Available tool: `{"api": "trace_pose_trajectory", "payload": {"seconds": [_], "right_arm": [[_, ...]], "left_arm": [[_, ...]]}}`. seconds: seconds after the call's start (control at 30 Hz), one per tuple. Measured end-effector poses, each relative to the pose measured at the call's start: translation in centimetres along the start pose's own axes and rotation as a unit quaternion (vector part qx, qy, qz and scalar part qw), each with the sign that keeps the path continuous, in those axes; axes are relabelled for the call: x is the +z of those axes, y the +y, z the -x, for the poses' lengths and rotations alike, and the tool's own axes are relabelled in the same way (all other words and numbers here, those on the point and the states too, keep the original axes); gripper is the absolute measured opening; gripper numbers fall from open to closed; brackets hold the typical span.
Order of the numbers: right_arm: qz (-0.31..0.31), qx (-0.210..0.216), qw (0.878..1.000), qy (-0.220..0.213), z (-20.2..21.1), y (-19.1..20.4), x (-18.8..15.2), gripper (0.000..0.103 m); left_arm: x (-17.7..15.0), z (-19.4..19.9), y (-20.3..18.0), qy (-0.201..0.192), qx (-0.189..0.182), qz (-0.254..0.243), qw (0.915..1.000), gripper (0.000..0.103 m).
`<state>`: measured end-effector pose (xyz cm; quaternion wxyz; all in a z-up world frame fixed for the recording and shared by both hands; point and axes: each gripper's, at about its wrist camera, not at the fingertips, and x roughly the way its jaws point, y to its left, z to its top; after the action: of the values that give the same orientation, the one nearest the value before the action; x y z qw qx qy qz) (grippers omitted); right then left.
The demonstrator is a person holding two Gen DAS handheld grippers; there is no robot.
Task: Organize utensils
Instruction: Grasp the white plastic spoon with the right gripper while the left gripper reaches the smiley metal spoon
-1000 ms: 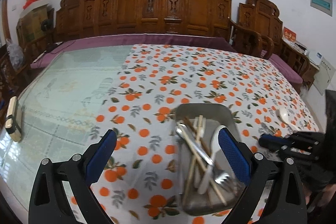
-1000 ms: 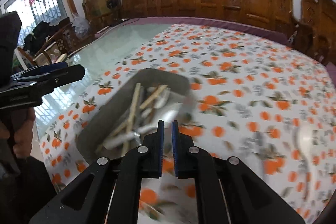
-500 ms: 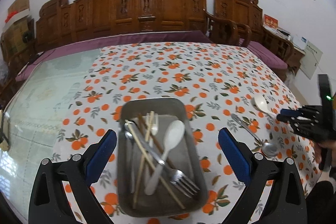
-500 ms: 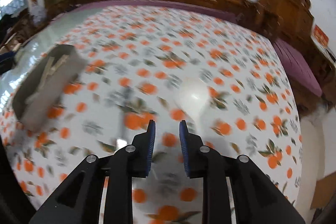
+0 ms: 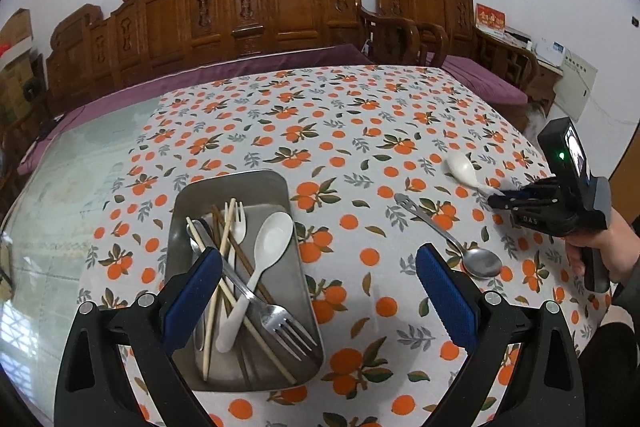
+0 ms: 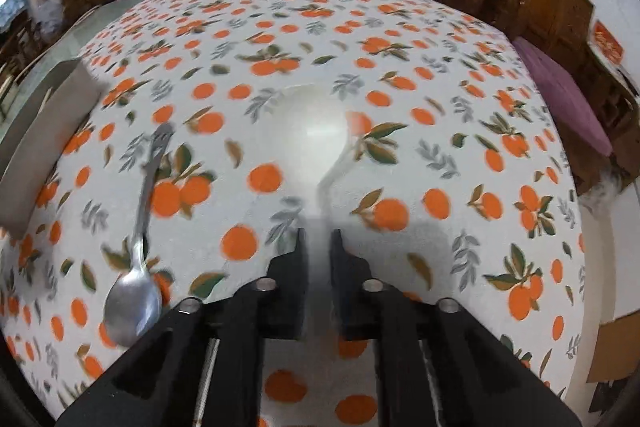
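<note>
Angling steeply down, right tool [image 6: 318, 239] clenches white spoon's [image 6: 308, 131] handle; left tool [image 5: 318, 291] released.

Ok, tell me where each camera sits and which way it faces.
Left wrist: rides the left gripper, looking down across the table at the tray; its open fingers and the person's right hand show.
Right wrist: rides the right gripper, looking steeply down at the loose white spoon; its jaws, which have just been closing on the handle, show.
Shared: tray, loose white spoon, metal spoon.
</note>
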<state>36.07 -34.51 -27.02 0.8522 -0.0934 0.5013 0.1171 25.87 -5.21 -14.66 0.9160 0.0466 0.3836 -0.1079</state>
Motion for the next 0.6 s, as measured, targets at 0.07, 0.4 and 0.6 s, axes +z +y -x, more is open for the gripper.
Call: {"api": "trace_pose_trajectory", "payload": {"seconds": [0.07,0.4,0.6], "right_arm": [[0.001,0.003,1.000,0.001,0.8,0.1,-0.7,0.011],[-0.023,0.013,1.000,-0.015,6.8,1.0,-6.3,0.011],[-0.042,0.015,0.999,-0.027,8.7,0.4,-8.4,0.012]], "left_arm": [[-0.2,0.1,-0.4,0.004,-0.004,0.001,1.0000,0.094],[-0.4,0.0,-5.6,0.019,-0.008,-0.037,0.9991,0.094],[0.2,-1.9,-9.0,0.034,-0.014,-0.059,0.9976,0.094]]}}
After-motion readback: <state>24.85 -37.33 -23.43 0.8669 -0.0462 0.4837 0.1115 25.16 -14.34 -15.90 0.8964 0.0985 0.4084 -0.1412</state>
